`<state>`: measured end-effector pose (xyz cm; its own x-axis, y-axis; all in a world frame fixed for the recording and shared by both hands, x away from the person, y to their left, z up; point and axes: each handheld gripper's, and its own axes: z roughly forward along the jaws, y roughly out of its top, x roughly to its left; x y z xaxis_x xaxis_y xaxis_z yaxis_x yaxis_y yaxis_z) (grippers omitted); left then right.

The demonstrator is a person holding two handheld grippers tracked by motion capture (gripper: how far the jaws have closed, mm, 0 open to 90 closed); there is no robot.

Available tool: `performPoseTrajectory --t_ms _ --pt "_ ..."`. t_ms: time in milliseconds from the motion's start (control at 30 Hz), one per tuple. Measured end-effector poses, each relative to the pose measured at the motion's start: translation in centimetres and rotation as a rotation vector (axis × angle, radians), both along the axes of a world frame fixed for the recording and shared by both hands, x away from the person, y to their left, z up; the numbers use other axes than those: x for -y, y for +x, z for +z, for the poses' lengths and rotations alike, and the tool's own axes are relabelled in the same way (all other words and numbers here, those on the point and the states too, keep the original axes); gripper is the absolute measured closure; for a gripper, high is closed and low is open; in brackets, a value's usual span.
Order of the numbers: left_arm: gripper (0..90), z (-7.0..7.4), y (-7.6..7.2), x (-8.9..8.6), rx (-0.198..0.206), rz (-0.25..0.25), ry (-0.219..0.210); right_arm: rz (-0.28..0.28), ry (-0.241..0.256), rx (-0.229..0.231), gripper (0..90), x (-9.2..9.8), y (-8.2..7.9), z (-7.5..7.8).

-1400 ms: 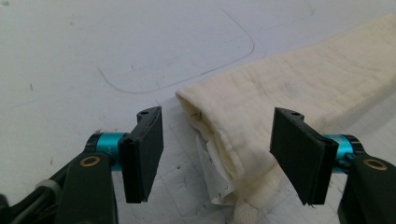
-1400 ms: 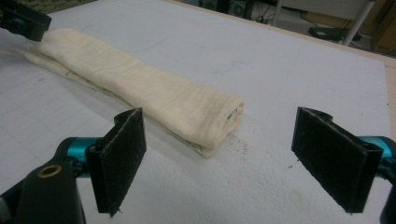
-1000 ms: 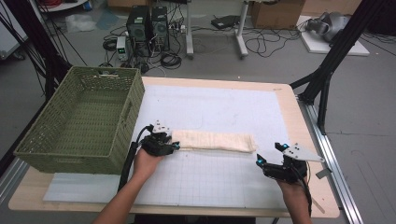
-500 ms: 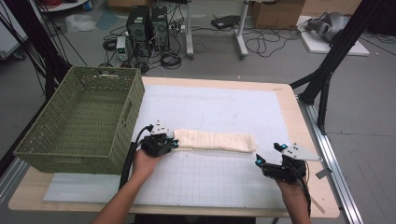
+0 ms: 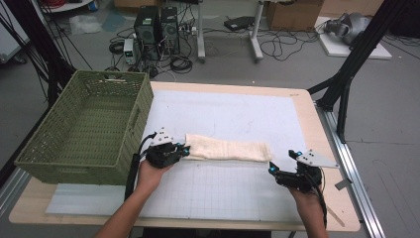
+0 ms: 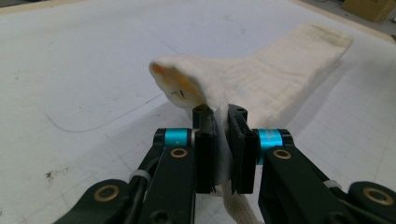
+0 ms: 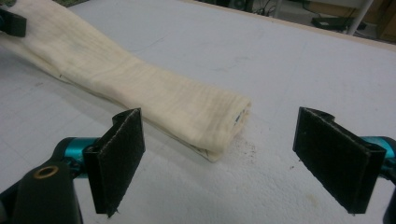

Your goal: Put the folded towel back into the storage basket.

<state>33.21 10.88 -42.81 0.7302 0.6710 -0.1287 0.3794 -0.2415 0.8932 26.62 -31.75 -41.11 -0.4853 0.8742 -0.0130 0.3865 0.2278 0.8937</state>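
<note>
A cream folded cloth [image 5: 228, 148] lies as a long strip across the white mat [image 5: 237, 114]. My left gripper [image 5: 183, 150] is shut on the cloth's left end; in the left gripper view the cloth [image 6: 261, 79] rises pinched between the two jaws of that gripper [image 6: 222, 140], with a small orange stain on the raised fold. My right gripper [image 5: 273, 169] stands open just off the strip's right end. In the right gripper view the cloth's end [image 7: 205, 116] lies on the mat ahead of the wide-apart jaws of this gripper [image 7: 233, 158], not touching either.
A green woven basket [image 5: 84, 129] stands at the table's left, close to my left hand. The wooden table edge [image 5: 341, 188] runs along the right. Cables, computers and black frame legs sit on the floor beyond the table.
My right gripper has shifted slightly left toward the cloth's end. The left gripper keeps its hold and barely moves.
</note>
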Motion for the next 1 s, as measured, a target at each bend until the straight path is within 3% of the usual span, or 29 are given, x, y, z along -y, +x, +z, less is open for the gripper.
performPoseTrajectory --t_ms 233,500,667,867,1000 --pt "81.8 0.2 -0.4 -0.4 0.032 -0.005 0.002 0.021 0.05 -0.017 15.1 -0.4 0.8 0.2" --pt "81.3 -0.1 -0.8 -0.5 0.042 0.003 0.019 0.007 0.046 -0.037 16.0 -0.8 2.6 -0.1" --pt "81.3 -0.2 -1.0 -0.6 0.043 0.01 0.004 -0.001 0.033 -0.045 17.9 -1.1 3.4 -0.4" --pt "80.9 -0.4 -1.0 -0.7 0.038 0.01 0.009 -0.018 0.005 -0.094 24.3 -1.2 4.5 -1.1" --pt "80.7 -0.4 -1.0 -0.7 0.037 0.011 0.01 -0.026 -0.024 -0.151 24.9 -1.7 5.6 -2.2"
